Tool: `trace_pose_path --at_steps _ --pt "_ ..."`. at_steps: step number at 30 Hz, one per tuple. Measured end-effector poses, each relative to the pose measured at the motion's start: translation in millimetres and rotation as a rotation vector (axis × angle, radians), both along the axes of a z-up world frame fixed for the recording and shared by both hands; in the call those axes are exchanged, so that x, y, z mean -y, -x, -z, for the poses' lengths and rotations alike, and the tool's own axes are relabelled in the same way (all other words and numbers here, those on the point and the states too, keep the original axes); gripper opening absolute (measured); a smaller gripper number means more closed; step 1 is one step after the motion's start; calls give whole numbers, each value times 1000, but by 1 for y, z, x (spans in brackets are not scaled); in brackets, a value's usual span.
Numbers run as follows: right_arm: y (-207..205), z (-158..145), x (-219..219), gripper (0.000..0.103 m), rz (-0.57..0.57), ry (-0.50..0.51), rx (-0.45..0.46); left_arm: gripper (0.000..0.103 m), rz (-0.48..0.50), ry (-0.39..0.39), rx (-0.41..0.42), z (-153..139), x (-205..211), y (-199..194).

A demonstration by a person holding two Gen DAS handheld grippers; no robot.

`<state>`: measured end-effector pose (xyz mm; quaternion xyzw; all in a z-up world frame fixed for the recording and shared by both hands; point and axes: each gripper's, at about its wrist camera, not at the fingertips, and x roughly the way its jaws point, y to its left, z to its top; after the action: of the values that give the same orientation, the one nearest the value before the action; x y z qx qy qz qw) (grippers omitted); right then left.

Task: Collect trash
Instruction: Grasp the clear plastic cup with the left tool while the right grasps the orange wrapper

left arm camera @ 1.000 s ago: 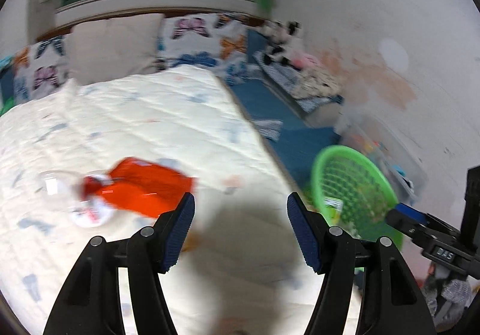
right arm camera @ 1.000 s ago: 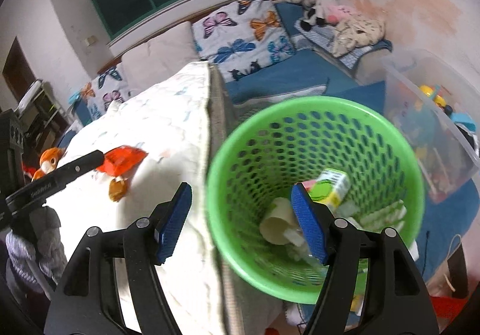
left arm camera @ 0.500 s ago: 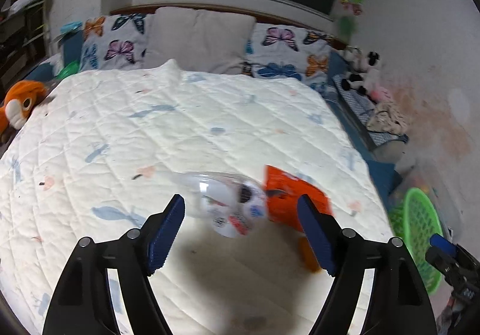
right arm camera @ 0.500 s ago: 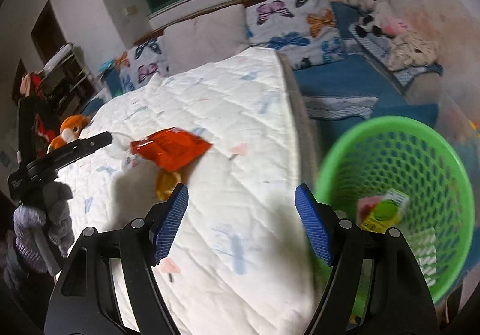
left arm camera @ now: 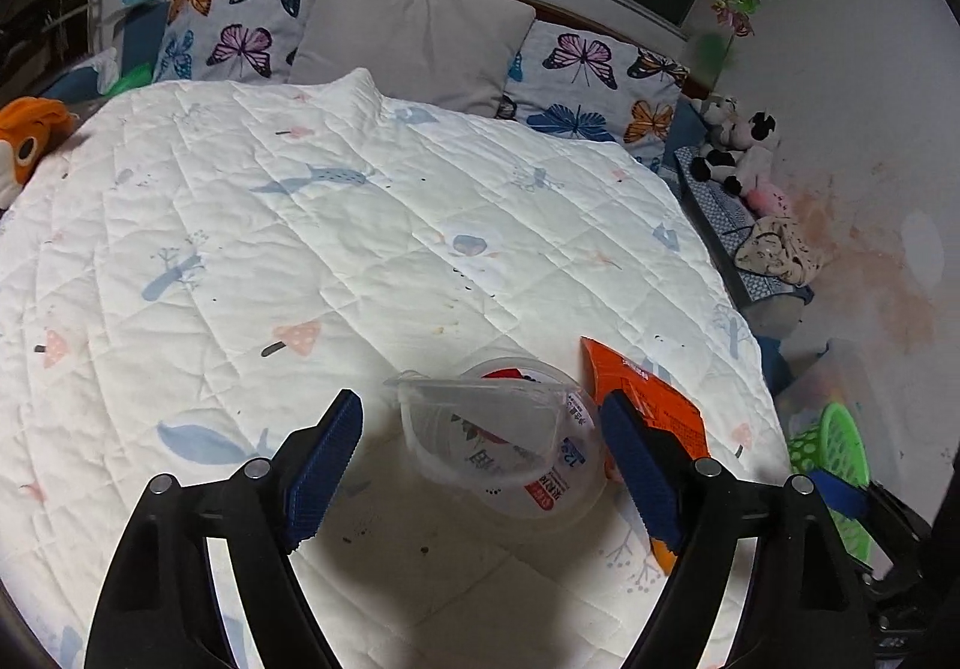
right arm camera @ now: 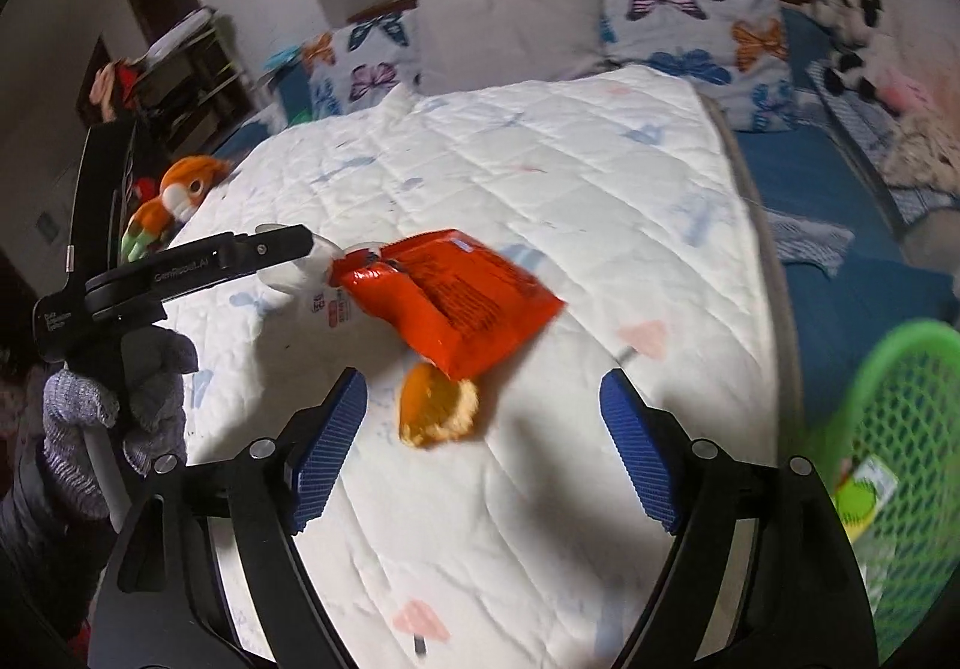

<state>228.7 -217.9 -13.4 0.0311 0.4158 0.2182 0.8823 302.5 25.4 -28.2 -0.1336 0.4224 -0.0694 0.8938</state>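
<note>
While both claws hang above it, bed: a white quilted bed cover (left arm camera: 360, 225) printed with pale blue and pink figures carries all the loose trash near its right edge.
Basket: a green plastic mesh basket (right arm camera: 900, 429) stands off the bed's right side, with a green-and-white carton (right arm camera: 864, 495) inside.
Pillows: butterfly-print pillows (left arm camera: 588, 75) line the headboard.
Toy: an orange plush toy (right arm camera: 180, 189) sits at the bed's left edge.
Left claw: the left claw (left arm camera: 480, 459) is spread wide, its blue pads either side of the cup and not touching it.
Right claw: the right claw (right arm camera: 480, 447) is also spread wide and holds nothing, with the orange peel just ahead between its pads.
Packet: an orange foil snack packet (right arm camera: 456, 297) lies flat, touching the cup.
Cup: a clear plastic cup with a red-and-white label (left arm camera: 504, 435) lies on its side.
Peel: a small piece of orange peel (right arm camera: 438, 411) rests just beside the packet's lower corner.
</note>
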Motion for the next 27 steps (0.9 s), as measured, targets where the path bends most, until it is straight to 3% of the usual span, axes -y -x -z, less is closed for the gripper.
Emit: trace_pose_path --at_steps 8,19,24,27 --pt "-39 12 -23 86 -139 17 -29 74 51 26 -1 5 -5 -9" --pt "-81 30 -48 93 -305 123 -16 68 117 29 0 10 -2 -20" --pt "-94 47 -53 93 -325 143 -55 67 129 40 3 10 -4 -23" --pt "-94 53 -52 86 -320 145 -62 67 134 47 5 10 -5 -22"
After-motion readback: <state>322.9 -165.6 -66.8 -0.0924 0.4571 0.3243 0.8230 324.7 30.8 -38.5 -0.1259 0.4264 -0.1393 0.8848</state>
